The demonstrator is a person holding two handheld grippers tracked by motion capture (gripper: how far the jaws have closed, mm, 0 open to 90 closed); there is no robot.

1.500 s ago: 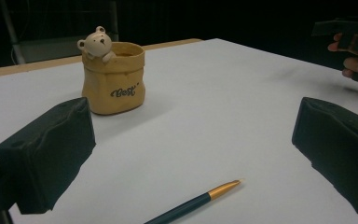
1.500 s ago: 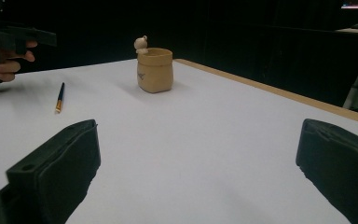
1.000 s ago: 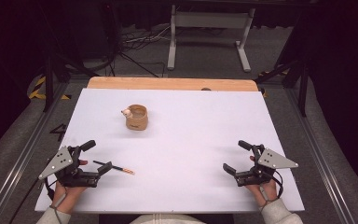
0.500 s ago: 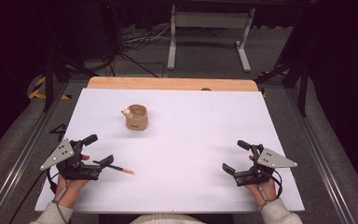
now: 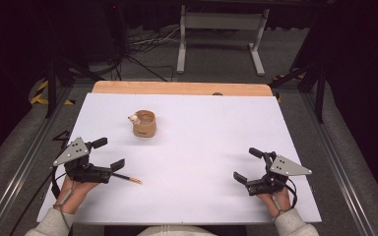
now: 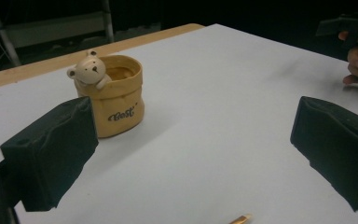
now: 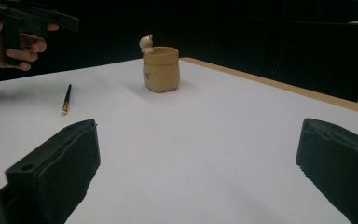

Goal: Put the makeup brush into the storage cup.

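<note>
A tan sack-shaped pot [image 5: 144,124] with a small bear figure on its rim stands on the white table, left of centre. A thin dark brush with an orange end [image 5: 128,178] lies near the front left. My left gripper [image 5: 109,153] is open, and its near jaw hangs over the brush's dark end. From the left gripper view the pot [image 6: 114,95] is ahead between the wide jaws, and the brush's orange tip [image 6: 240,219] peeks in at the bottom. My right gripper [image 5: 246,163] is open at the front right with nothing in it. It faces the pot [image 7: 161,69] and the brush [image 7: 67,99].
The white table [image 5: 216,132] has a wooden strip [image 5: 177,88] along its far edge. Beyond it a metal stand [image 5: 221,29] and cables sit on the dark floor. The left hand and its gripper [image 7: 18,28] show at the top left of the right gripper view.
My left gripper has moved a little to the right, over the dark end of the brush. The right gripper has barely moved.
</note>
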